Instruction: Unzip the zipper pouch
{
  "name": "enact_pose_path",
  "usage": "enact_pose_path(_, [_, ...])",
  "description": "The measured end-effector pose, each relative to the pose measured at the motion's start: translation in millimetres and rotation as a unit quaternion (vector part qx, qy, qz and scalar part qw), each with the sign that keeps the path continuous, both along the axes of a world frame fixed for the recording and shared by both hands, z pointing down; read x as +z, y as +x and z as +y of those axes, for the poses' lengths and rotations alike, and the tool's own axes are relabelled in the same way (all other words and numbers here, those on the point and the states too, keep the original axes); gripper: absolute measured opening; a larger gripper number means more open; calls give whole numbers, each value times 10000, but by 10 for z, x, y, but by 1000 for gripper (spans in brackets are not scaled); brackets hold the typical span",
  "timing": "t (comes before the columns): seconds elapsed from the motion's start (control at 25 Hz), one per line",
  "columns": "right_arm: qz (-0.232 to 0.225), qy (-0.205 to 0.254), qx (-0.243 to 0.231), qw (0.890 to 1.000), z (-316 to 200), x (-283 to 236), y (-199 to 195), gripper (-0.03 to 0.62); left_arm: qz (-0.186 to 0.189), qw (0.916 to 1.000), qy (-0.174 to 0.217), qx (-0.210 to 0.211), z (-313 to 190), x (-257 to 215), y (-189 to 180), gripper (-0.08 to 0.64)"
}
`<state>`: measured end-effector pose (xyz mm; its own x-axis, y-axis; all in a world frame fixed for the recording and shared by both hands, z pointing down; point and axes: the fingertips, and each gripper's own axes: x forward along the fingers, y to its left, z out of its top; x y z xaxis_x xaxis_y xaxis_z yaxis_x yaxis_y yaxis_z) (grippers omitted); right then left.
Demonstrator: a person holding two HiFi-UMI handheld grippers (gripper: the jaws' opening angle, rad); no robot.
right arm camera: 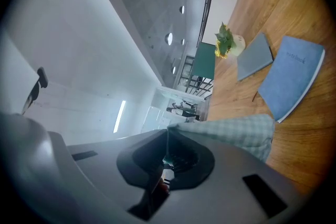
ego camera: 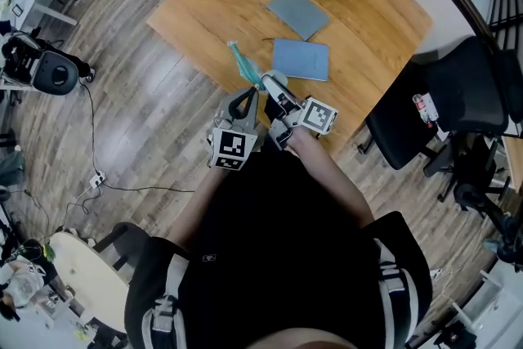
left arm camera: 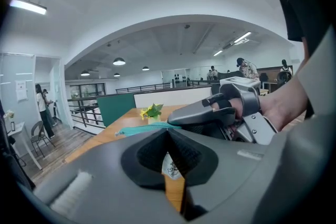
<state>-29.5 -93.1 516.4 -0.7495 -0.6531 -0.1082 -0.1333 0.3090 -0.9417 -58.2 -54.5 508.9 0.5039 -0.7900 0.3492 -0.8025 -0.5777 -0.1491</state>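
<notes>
Gripping the teal pouch is the right gripper; the left gripper pinches a white tab.

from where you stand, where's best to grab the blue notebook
Probably the blue notebook by its near edge, coming in low from the person's side. It lies flat and thin on the table, with bare wood before that edge; the grey notebook sits close to the far edge.
</notes>
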Motion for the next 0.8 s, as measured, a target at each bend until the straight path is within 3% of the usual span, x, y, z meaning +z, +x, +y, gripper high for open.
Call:
enact_pose_path(0.36, [186,-35,-75,9998,67,41,-28,11,-133,9999,-25,-87,-7,20,-125,3])
enact_pose_path(0.8, [769,457,-351,9954,96,28,-62,11,-199,9995,-103,-205,-90,48,-224,6])
